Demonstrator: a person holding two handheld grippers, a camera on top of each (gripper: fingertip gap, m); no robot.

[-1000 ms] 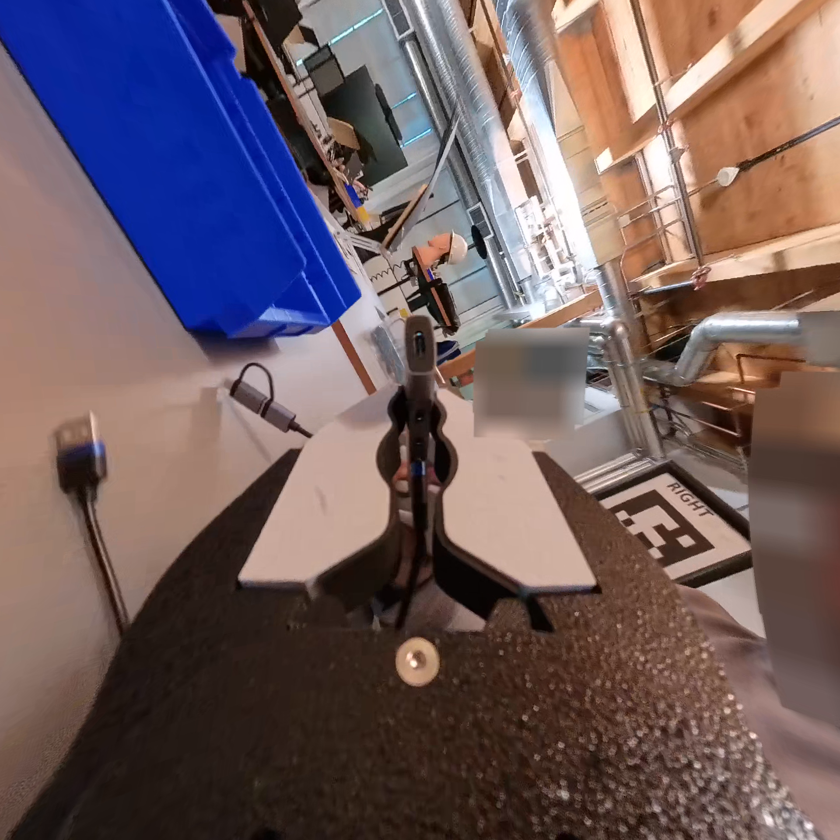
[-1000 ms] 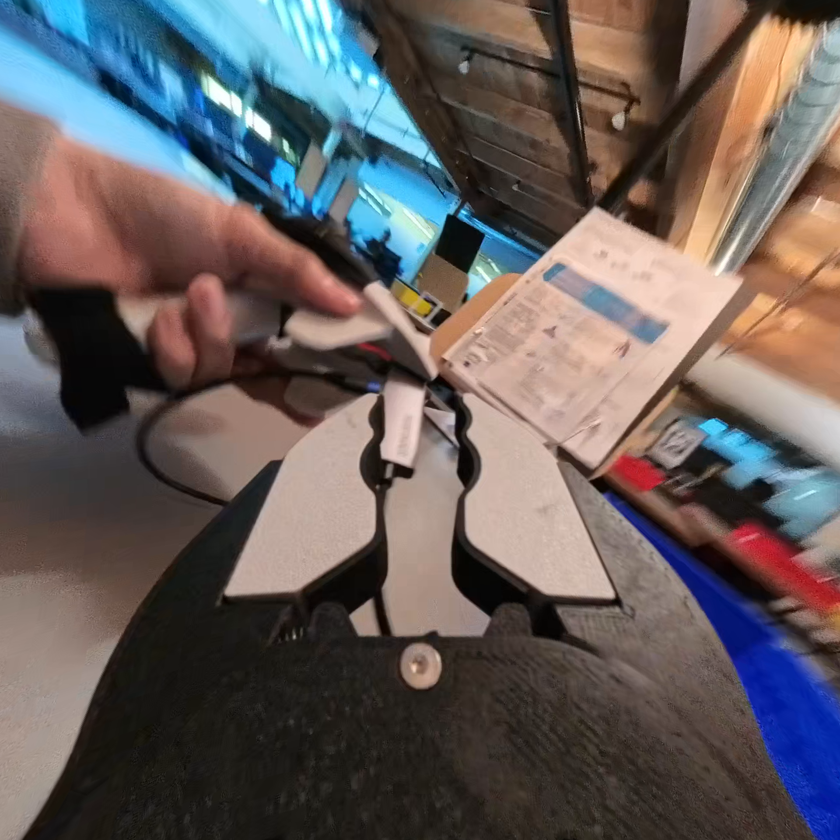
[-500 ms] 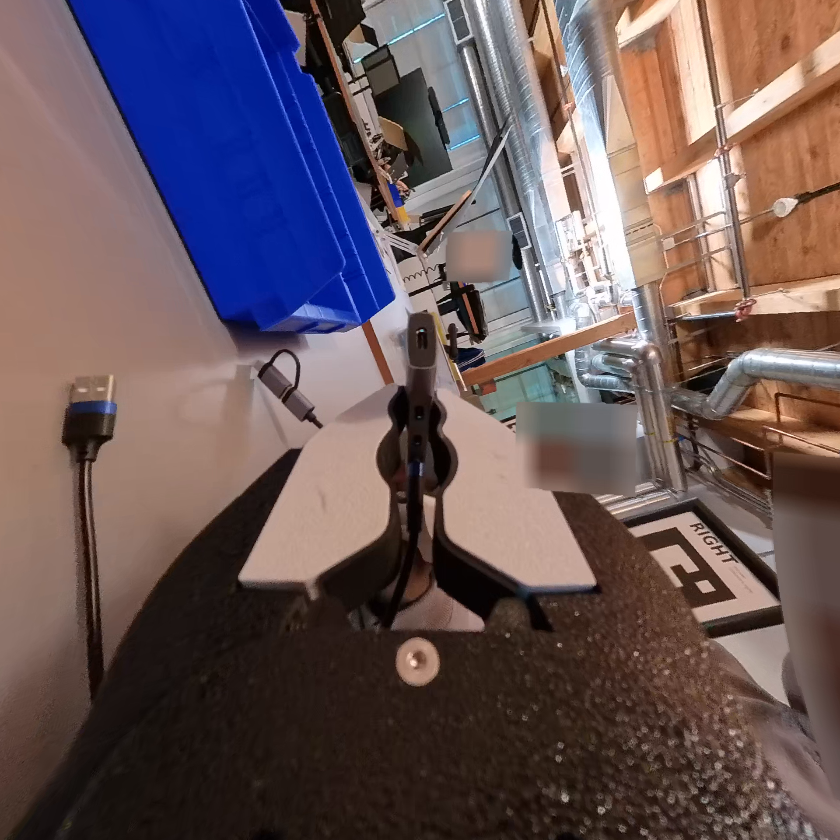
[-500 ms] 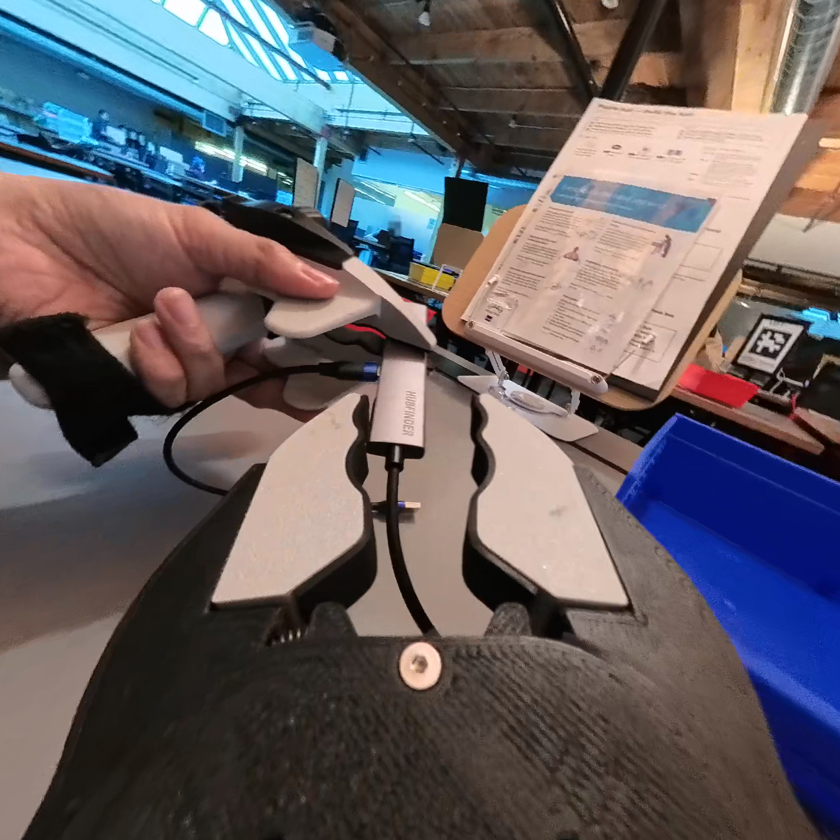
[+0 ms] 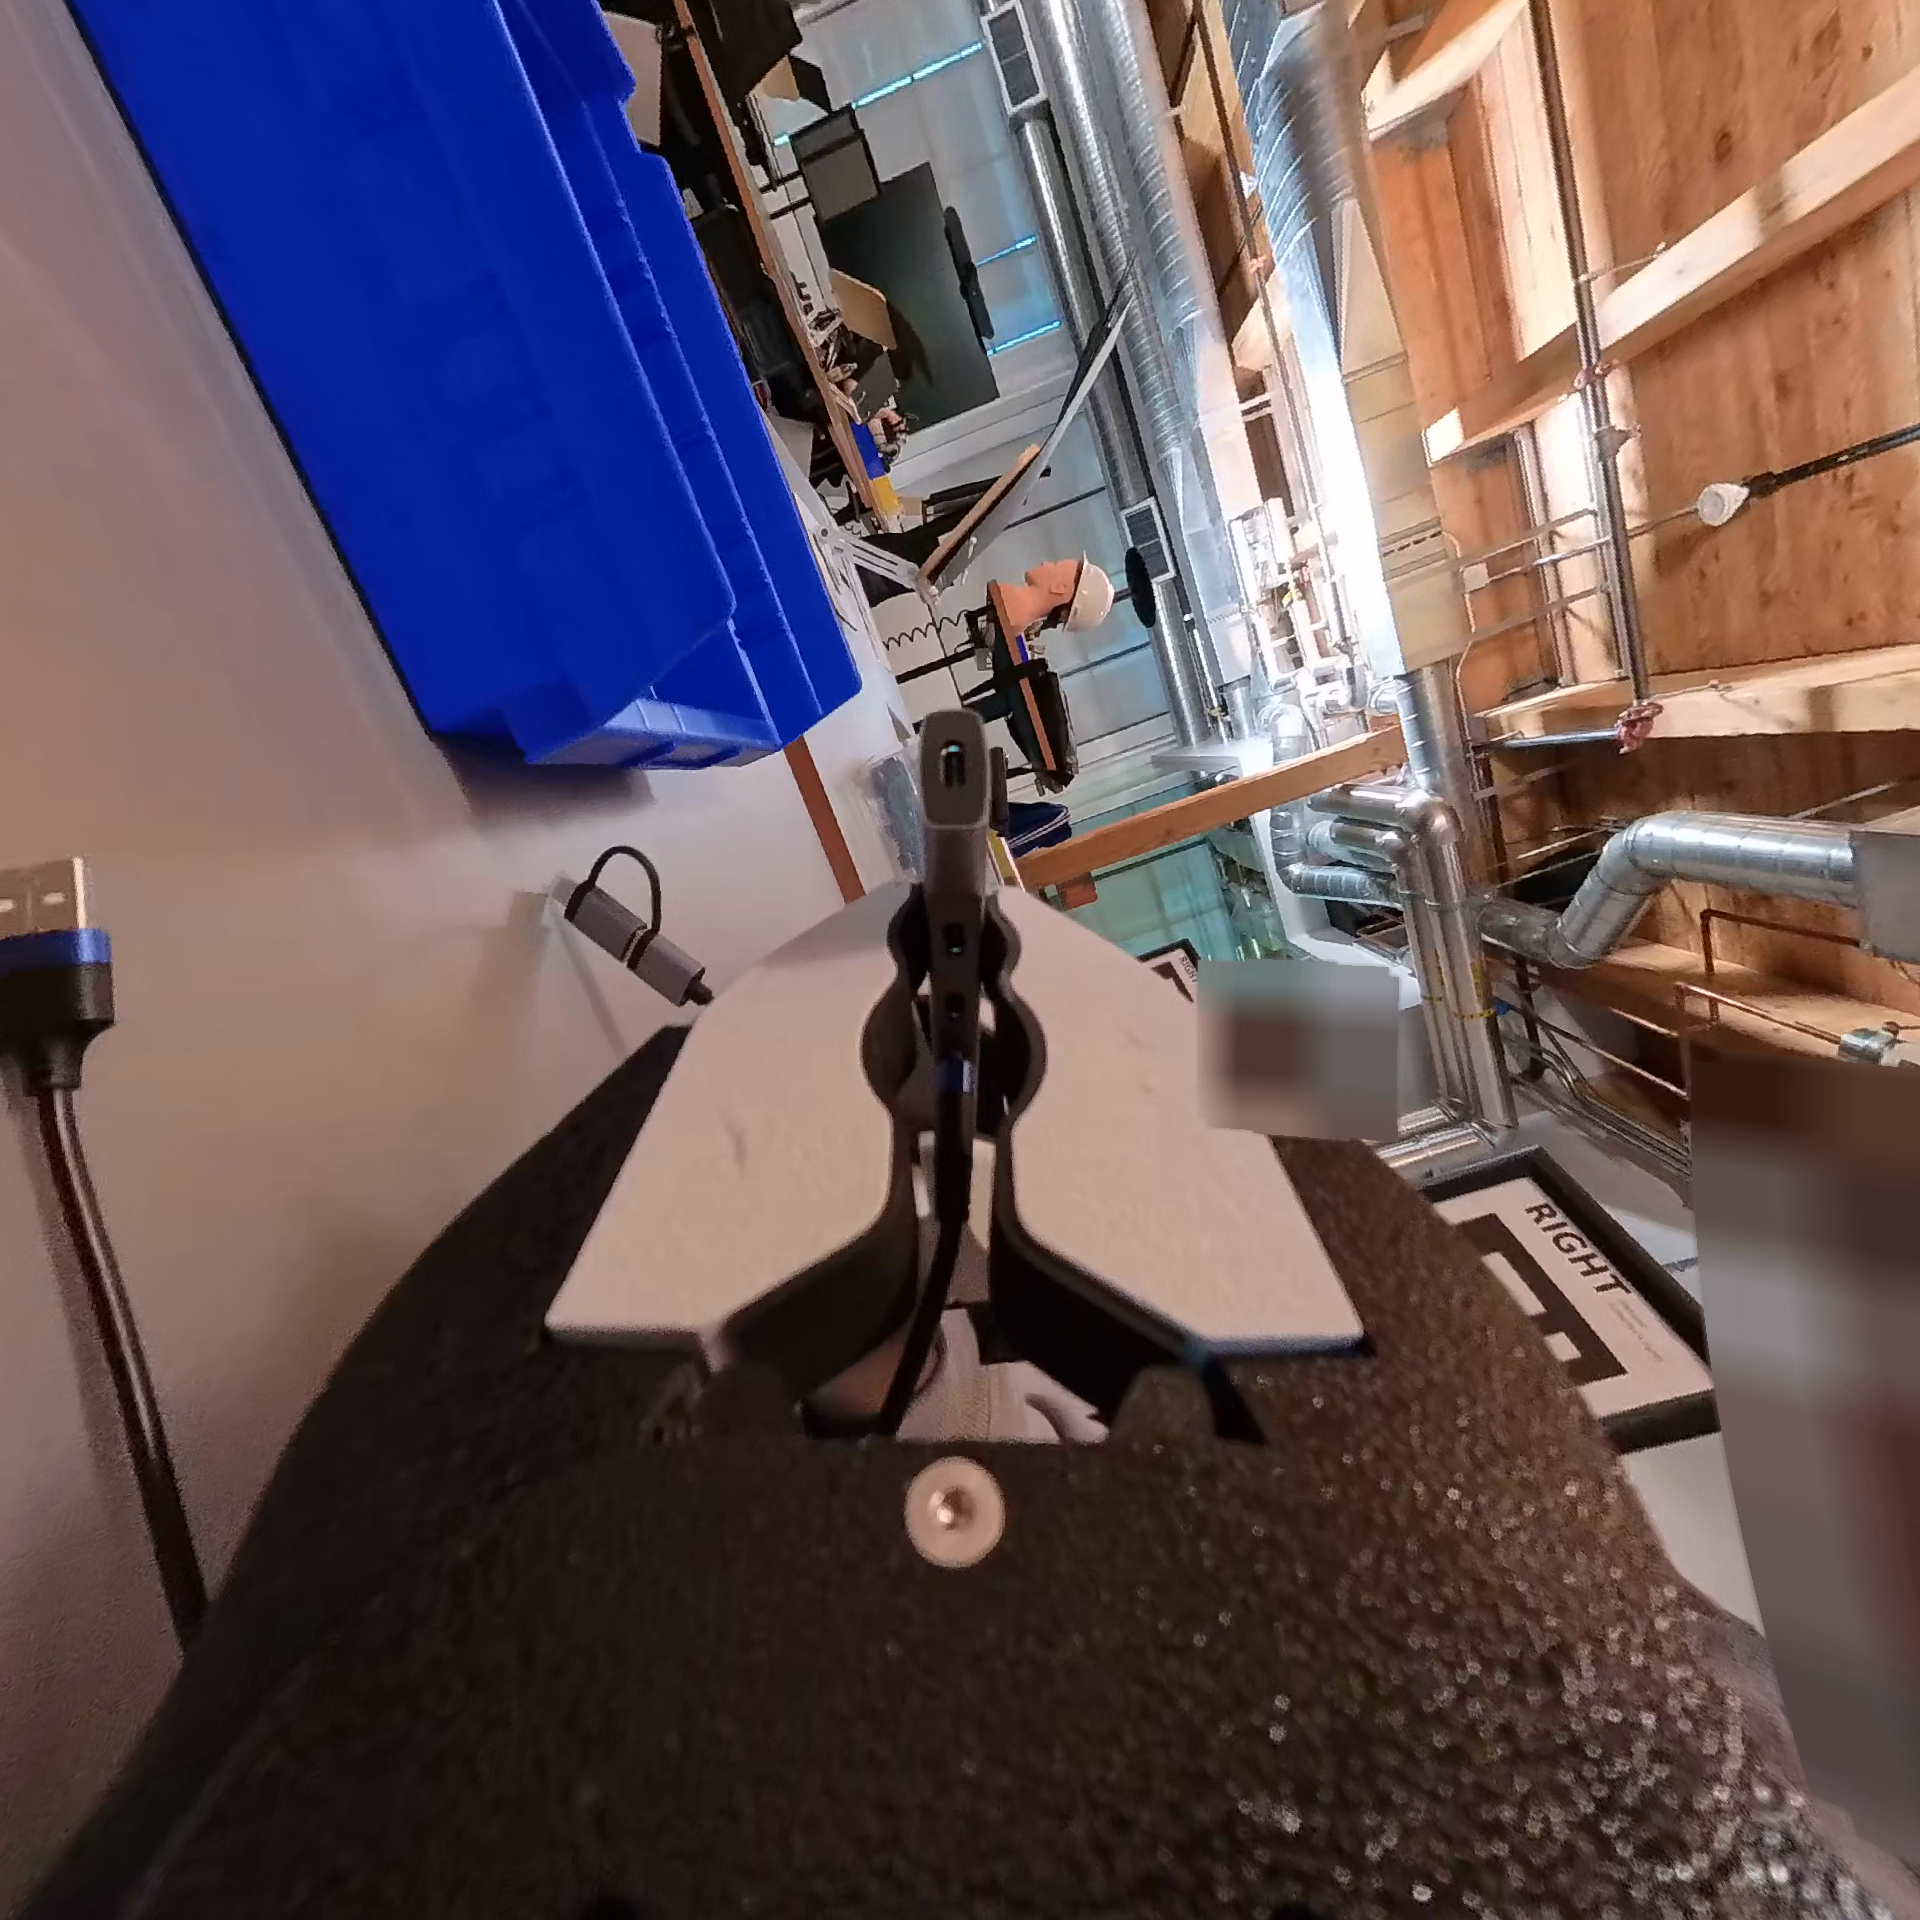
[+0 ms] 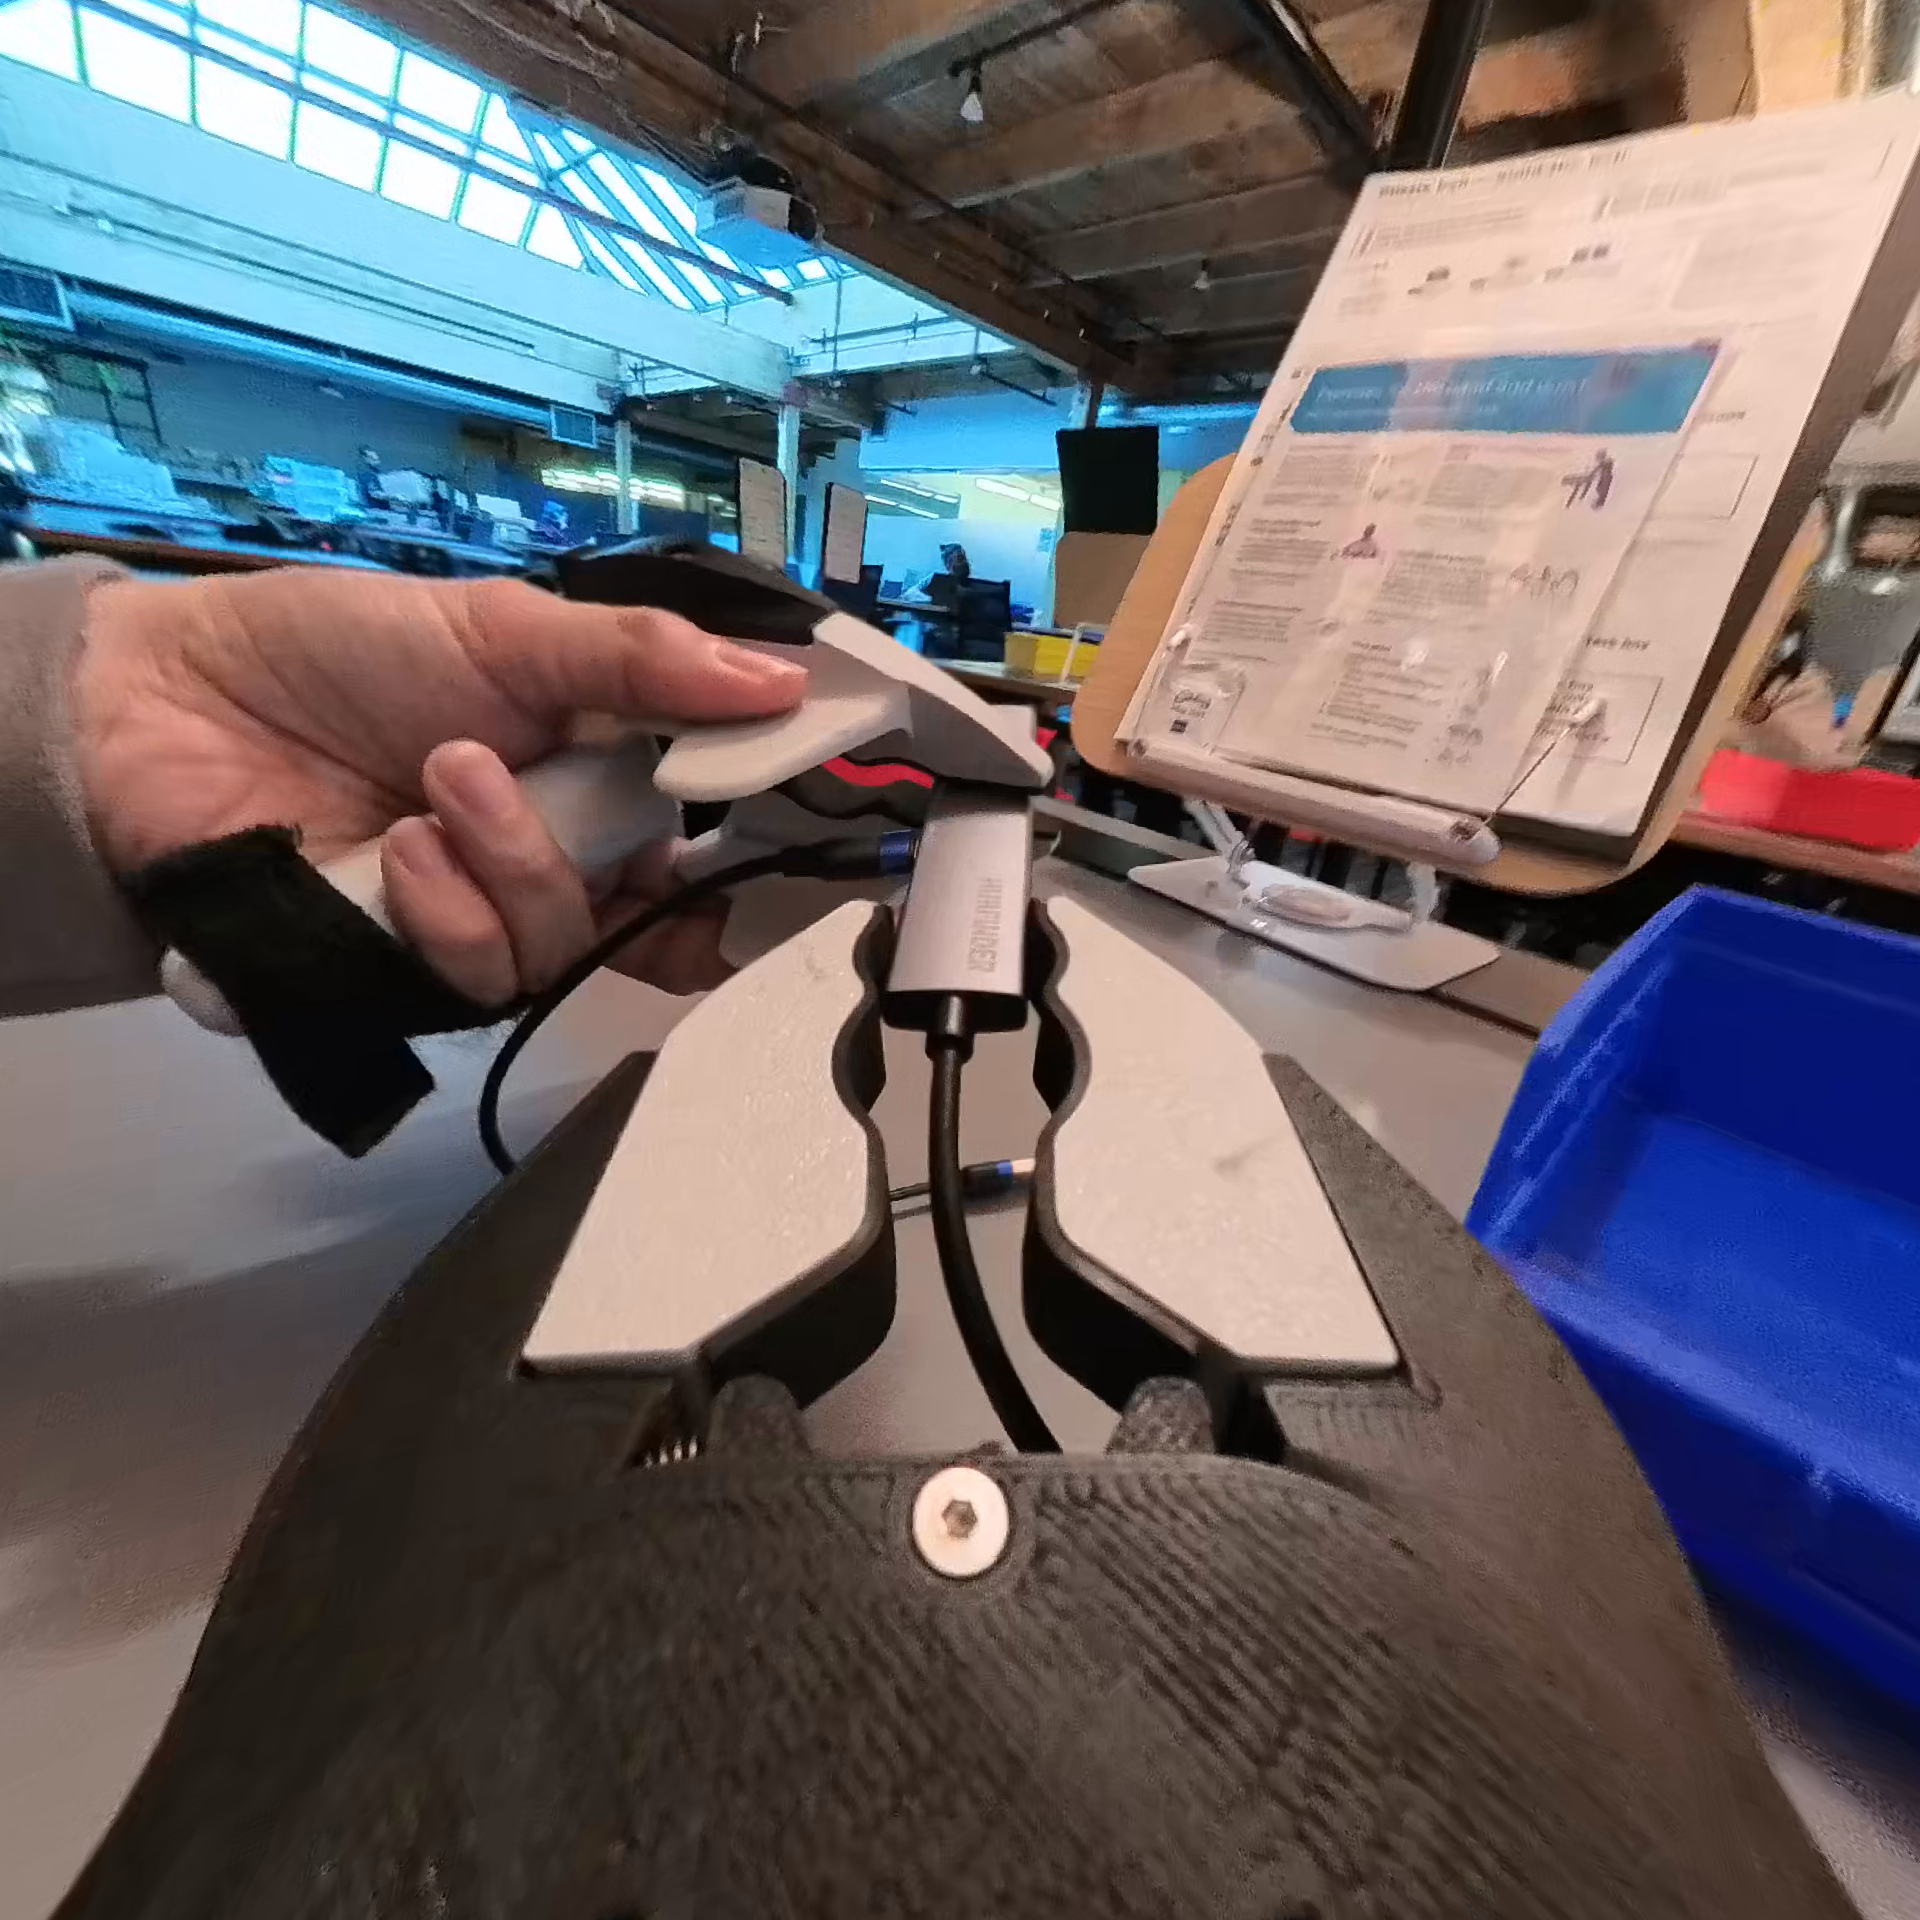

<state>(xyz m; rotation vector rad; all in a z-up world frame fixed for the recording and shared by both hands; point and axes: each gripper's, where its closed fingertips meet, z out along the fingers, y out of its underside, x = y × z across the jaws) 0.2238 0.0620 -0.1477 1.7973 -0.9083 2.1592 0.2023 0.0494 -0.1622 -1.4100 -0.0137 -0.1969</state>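
Hub (image 6: pixel 961 914) pinched at its far end by the left gripper (image 6: pixel 977 769), its near cabled end between the right gripper (image 6: pixel 956 940)'s parted fingers, best closed squarely on its flat sides.

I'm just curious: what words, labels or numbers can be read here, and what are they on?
I don't copy out writing; here is what bears it.
Grey hub in the left tongs: a brand mark.
Black-and-white marker card: one word.
Sheet on the stand: blurred.
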